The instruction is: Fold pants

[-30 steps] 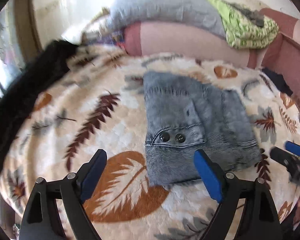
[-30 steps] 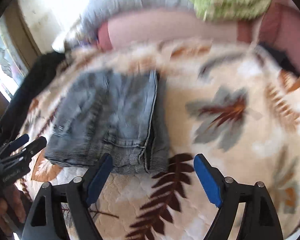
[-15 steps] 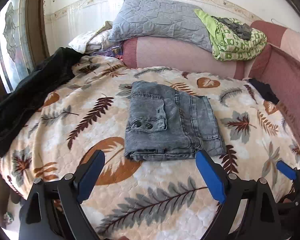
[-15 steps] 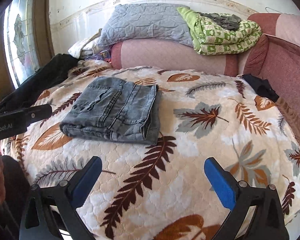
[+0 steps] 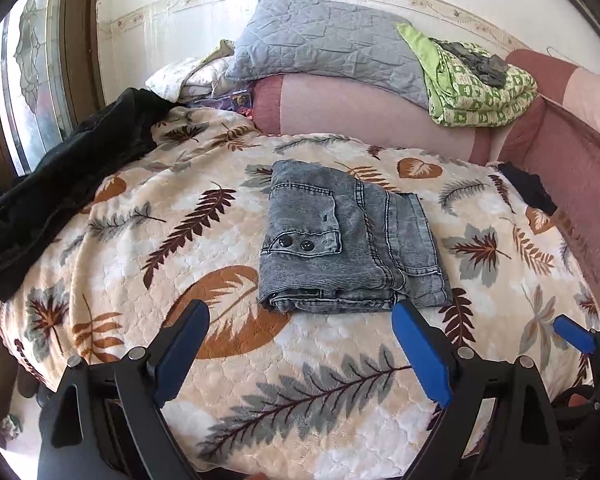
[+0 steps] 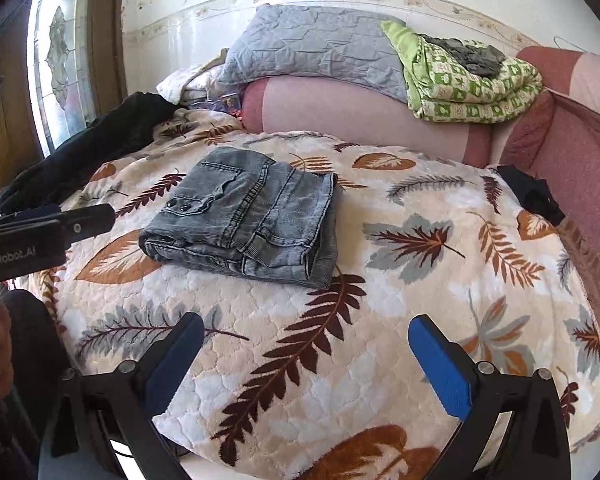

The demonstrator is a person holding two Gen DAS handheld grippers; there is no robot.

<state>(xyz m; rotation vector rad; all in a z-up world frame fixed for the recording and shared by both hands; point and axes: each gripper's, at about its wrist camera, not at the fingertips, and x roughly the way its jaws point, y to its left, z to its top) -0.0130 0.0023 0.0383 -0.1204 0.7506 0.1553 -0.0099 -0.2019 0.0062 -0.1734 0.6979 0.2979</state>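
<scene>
Both your left gripper point(image 5: 300, 344) and right gripper point(image 6: 306, 354) hang spread wide, empty, near the folded grey denim pants point(image 5: 346, 240) lying on the cream leaf-patterned fleece blanket point(image 5: 140, 240); pink padded sofa back point(image 5: 360, 116) far behind.

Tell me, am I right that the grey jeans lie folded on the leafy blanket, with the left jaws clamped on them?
Not quite. The jeans do lie folded on the blanket, but the left gripper stands open and clear of them, as the left wrist view shows.
</scene>
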